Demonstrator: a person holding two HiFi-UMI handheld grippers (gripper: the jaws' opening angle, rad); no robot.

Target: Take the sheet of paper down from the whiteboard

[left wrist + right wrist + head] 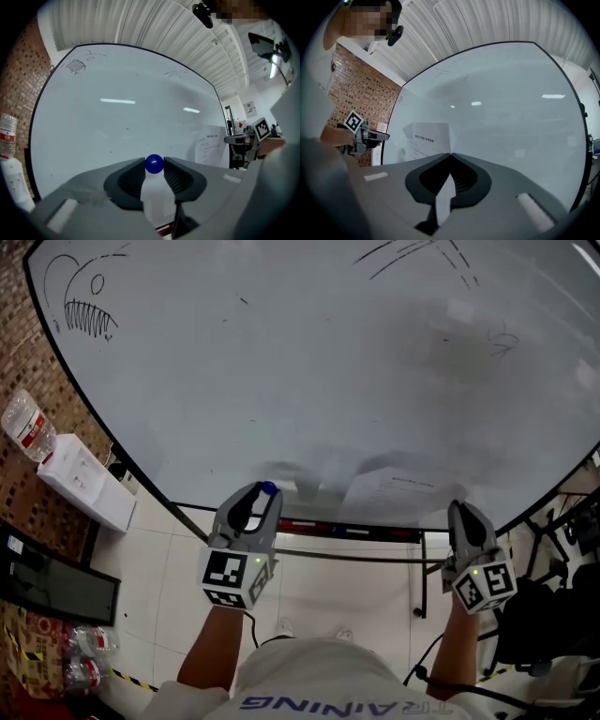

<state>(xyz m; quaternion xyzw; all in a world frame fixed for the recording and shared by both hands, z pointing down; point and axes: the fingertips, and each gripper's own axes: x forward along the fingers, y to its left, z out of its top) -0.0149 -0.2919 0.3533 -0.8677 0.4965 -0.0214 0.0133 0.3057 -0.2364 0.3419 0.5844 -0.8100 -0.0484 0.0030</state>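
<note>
The white printed sheet of paper hangs bent in front of the lower part of the whiteboard. My right gripper is shut on the sheet's right edge. In the right gripper view the paper runs back between the closed jaws. My left gripper, to the left of the sheet, is shut on a small round blue magnet. The left gripper view shows the magnet pinched between both pads, the paper and the right gripper off to the right.
A red-and-black tray rail runs under the board. A water bottle and a white box stand by the brick wall at left, with more bottles on the floor. Dark chairs crowd the right.
</note>
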